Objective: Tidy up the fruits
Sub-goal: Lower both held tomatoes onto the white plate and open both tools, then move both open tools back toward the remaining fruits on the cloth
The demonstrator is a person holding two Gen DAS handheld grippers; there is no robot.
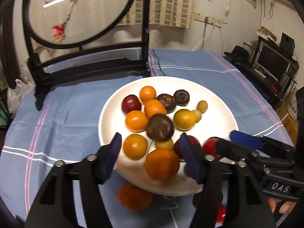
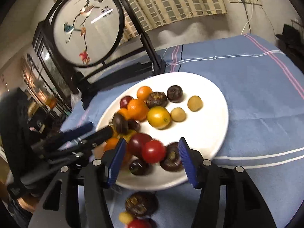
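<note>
A white plate [image 1: 117,102] [image 2: 209,125] holds several oranges, yellow fruits, dark red plums and brown passion fruits. My left gripper [image 1: 152,155] stands open over the plate's near rim. A blurred orange [image 1: 162,164] is between its blue pads with a gap on the left side. A blurred brown fruit [image 1: 160,127] lies just beyond it. My right gripper [image 2: 152,161] is open too, and a blurred red tomato [image 2: 153,151] between its pads touches neither. Each gripper also shows in the other view, the right gripper [image 1: 233,142] on the right and the left gripper [image 2: 100,128] on the left.
A black-framed round embroidery screen [image 1: 79,13] [image 2: 88,26] stands behind the plate on the blue striped cloth [image 1: 209,72]. Loose fruits lie on the cloth in front of the plate: an orange [image 1: 134,196], a brown fruit [image 2: 141,203] and a red one [image 1: 221,215]. A monitor [image 1: 273,62] stands far right.
</note>
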